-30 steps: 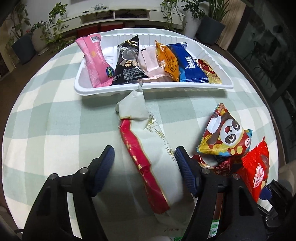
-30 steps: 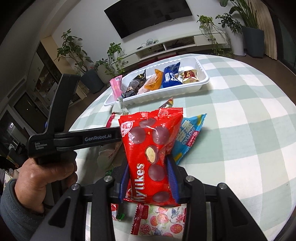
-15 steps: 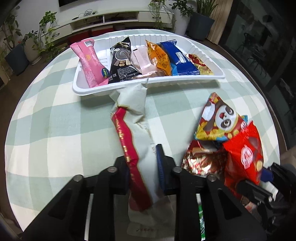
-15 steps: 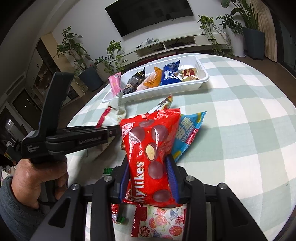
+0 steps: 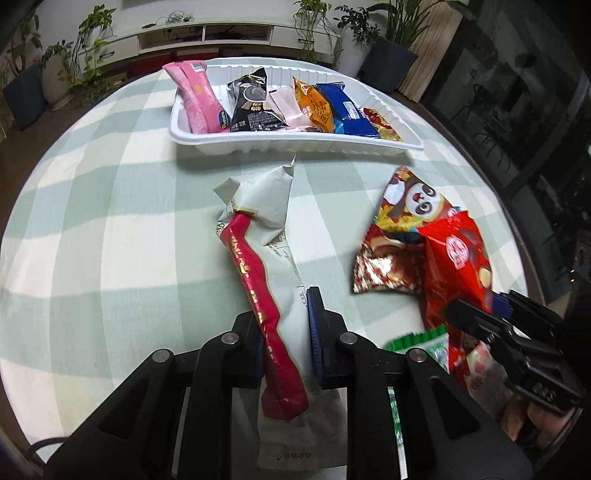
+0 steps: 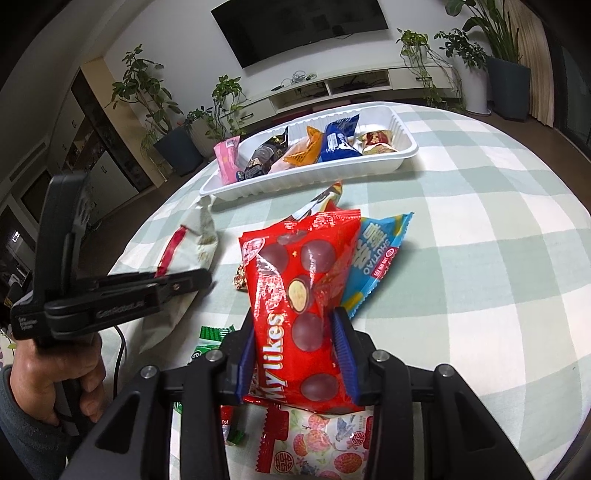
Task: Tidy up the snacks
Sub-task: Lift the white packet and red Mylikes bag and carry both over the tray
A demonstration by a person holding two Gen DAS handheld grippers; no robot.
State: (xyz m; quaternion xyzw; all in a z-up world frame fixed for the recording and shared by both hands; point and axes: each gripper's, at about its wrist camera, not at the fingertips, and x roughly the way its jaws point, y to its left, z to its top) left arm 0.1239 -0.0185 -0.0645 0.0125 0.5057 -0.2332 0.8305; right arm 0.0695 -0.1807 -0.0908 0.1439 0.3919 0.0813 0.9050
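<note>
Left gripper (image 5: 286,332) clamped on white-red packet (image 5: 266,266), packet running ahead toward tray (image 5: 295,142). Right gripper (image 6: 295,354) pinching red bag (image 6: 303,295) upright.

Left wrist view looks forward and steeply down along its own fingers at the checked tablecloth (image 5: 92,221), close above a long white-and-red packet (image 5: 266,258); white tray (image 5: 295,142) at far side, TV cabinet behind. Right wrist view sits lower and further right, tilted less, also facing the tray (image 6: 314,177), with wall TV (image 6: 306,26) and plants visible; red Mylikes bag (image 6: 303,295) fills its near field. Shared: tray, tablecloth (image 6: 480,258), white-and-red packet (image 6: 195,243), Mylikes bag (image 5: 454,266). Right view sees the left gripper (image 6: 199,280) sidelong at near left; left view catches the right gripper (image 5: 476,317) at near right edge.
</note>
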